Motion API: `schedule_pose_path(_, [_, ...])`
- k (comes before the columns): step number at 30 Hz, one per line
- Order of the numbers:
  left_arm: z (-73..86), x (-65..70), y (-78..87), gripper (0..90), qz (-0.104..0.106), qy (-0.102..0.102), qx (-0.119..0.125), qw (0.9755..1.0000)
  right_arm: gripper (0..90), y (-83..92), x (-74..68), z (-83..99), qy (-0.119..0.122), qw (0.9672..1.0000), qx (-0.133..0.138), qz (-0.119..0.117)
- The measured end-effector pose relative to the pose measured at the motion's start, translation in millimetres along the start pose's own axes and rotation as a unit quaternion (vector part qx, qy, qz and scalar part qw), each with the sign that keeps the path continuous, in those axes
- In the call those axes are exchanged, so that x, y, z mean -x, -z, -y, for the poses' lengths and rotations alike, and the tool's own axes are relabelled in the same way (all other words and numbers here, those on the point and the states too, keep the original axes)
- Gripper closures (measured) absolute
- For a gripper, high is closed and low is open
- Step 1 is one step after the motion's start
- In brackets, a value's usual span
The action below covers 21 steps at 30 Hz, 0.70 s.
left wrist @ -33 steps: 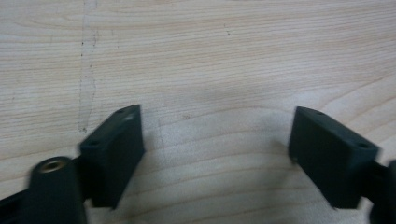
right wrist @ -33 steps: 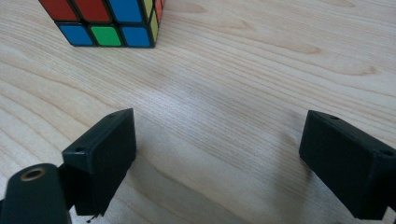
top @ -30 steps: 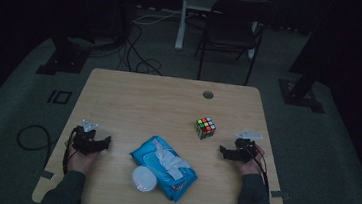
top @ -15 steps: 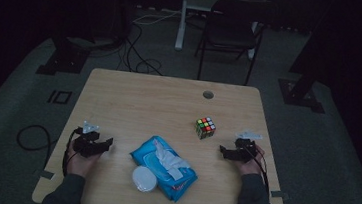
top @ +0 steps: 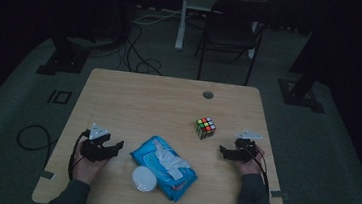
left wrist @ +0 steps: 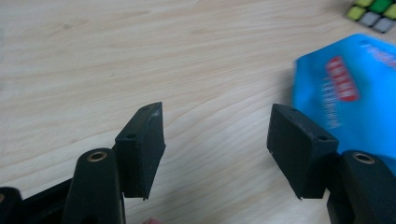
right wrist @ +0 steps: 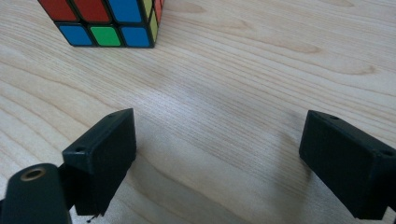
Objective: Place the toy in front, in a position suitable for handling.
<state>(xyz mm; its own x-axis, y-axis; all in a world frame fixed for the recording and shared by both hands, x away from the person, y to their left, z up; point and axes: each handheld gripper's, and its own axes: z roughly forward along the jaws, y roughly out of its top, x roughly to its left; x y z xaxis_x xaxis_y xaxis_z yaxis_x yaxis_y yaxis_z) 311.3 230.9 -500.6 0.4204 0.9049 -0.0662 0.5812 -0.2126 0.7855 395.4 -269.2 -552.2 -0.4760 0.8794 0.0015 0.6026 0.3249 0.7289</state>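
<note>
From the high view, your left gripper [top: 114, 147] lay low at the near left of the table [top: 139, 98], pointing right toward the blue wipes pack [top: 163, 168], close beside its left end but apart from it. Your right gripper [top: 224, 150] sat at the near right, pointing left, with the puzzle cube [top: 205, 127] just beyond and to the left of its tips, not touching. A white round lid [top: 144, 179] lay against the near edge of the pack, between your two hands. A small round hole [top: 208, 94] marked the far side of the tabletop, and a dark chair [top: 233, 31] stood on the floor beyond. Nothing lay between either gripper and the item nearest to it.

In the left gripper view, your left gripper [left wrist: 215, 133] had its jaws spread wide with only bare wood between them. The wipes pack [left wrist: 345, 98] lay ahead and to the right, outside the gap, its near part passing behind the right-hand jaw. A corner of the puzzle cube [left wrist: 373, 9] showed at the far top right.

In the right gripper view, your right gripper [right wrist: 217, 140] also stood wide apart over bare wood, gripping nothing. The puzzle cube [right wrist: 105, 21] sat ahead and to the left, beyond the left-hand jaw's tip and clear of both jaws.
</note>
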Motion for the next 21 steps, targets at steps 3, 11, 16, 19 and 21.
schedule_pose_path(3, [-3.8,9.7,4.6,37.7,0.01,-0.01,0.007,0.9999,10.9,0.0,0.0,0.0,0.0,1.0,0.0,0.0])
schedule_pose_path(11, [-12.1,32.9,12.7,38.4,0.027,-0.045,0.012,0.9985,10.9,0.0,0.0,0.0,0.0,1.0,0.0,0.0])
schedule_pose_path(16, [-14.7,47.1,12.0,38.4,0.039,-0.064,0.008,0.9972,10.9,0.0,0.0,0.0,0.0,1.0,0.0,0.0])
schedule_pose_path(19, [-16.2,54.0,11.9,38.4,0.048,-0.069,0.008,0.9964,10.9,0.0,0.0,0.0,0.0,1.0,0.0,0.0])
schedule_pose_path(21, [-17.4,58.4,12.4,38.4,0.054,-0.072,0.01,0.9959,10.9,0.0,0.3,0.0,-0.001,1.0,0.0,0.002])
